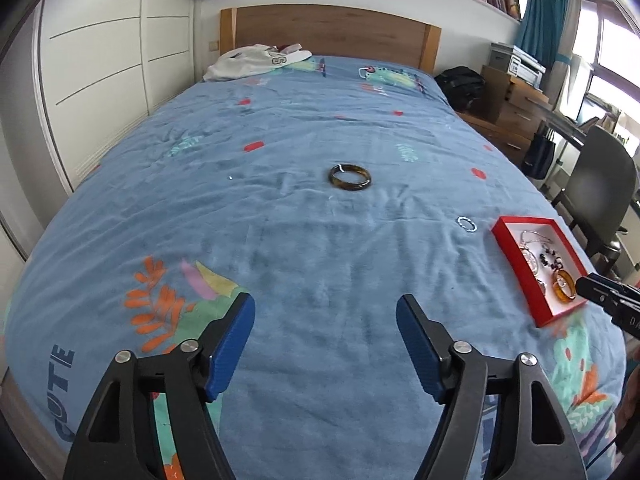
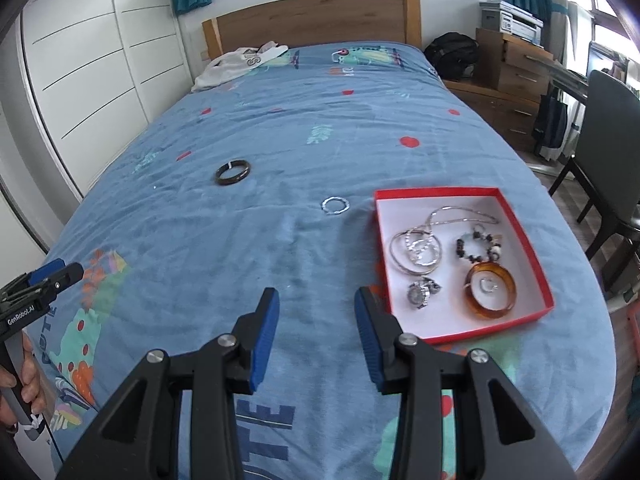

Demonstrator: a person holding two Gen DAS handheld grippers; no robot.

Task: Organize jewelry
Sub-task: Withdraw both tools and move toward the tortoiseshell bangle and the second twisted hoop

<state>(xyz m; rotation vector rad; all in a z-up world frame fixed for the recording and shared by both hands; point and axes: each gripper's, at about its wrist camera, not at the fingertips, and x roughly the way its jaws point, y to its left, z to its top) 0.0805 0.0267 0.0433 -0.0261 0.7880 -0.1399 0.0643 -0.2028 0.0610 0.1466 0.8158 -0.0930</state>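
Note:
A dark brown bangle (image 1: 350, 177) lies on the blue bedspread ahead of my open, empty left gripper (image 1: 325, 312); it also shows in the right wrist view (image 2: 233, 172). A small silver ring bracelet (image 1: 467, 224) (image 2: 335, 205) lies left of a red box (image 1: 505, 237) (image 2: 434, 192). The box holds silver chains (image 2: 418, 250), a beaded bracelet (image 2: 479, 246), a watch (image 2: 421, 293) and an amber bangle (image 2: 490, 289). My right gripper (image 2: 316, 305) is open and empty, just left of the box's near corner.
White clothing (image 1: 256, 62) lies by the wooden headboard (image 1: 328, 30). A white wardrobe (image 1: 108, 72) runs along the left. A black bag (image 2: 452, 54), wooden drawers (image 2: 512, 72) and a dark chair (image 2: 608, 128) stand to the right of the bed.

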